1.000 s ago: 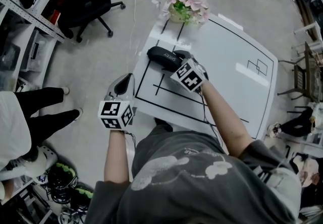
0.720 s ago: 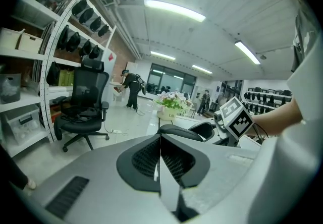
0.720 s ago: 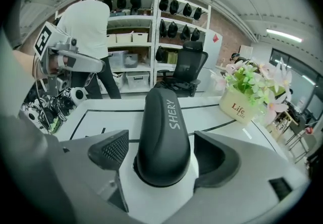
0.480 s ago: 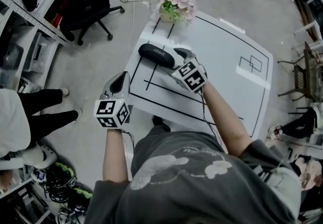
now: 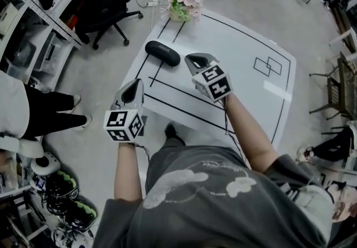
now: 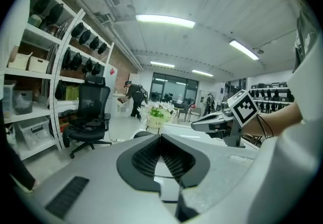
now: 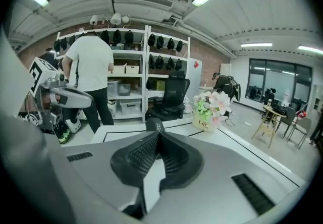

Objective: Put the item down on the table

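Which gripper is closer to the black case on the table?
The right gripper: its shut jaws point at the black case just ahead; the left gripper sits back at the table's near corner.

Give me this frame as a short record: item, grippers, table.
item: black oblong case, lying flat on the table, far left part
right gripper: fingers together, empty, over the table just right of the case, not touching it
left gripper: fingers together, empty, beside the table's left edge
other: flower pot at the table's far corner
task state: item is down
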The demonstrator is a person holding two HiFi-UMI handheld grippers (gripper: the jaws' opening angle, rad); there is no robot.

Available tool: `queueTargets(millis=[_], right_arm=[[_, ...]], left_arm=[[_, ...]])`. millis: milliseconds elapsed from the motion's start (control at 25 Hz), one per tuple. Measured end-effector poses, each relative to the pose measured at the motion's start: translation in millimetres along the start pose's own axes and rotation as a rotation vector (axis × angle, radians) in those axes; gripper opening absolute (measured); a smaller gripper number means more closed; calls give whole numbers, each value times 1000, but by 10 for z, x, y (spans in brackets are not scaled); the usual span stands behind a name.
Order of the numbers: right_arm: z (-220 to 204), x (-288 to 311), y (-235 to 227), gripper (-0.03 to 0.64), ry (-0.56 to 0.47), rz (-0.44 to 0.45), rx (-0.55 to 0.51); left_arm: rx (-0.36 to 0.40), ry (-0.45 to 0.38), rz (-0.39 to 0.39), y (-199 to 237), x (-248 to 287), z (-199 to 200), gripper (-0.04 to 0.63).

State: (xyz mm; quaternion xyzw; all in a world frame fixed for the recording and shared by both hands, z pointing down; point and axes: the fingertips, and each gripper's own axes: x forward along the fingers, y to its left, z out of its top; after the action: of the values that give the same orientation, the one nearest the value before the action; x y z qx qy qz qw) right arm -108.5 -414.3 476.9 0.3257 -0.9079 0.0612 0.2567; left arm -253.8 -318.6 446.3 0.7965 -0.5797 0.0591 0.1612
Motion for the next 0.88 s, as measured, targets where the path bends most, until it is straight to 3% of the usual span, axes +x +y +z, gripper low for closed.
queueTargets(millis=[320, 880], right_arm=[[-79, -719, 242, -2, -90, 41, -60], [-966, -1963, 816, -3, -74, 153, -84]], left_arm=[[14, -38, 55, -638, -531, -114, 3], [-1, -38, 142, -1867, -1495, -768, 3]])
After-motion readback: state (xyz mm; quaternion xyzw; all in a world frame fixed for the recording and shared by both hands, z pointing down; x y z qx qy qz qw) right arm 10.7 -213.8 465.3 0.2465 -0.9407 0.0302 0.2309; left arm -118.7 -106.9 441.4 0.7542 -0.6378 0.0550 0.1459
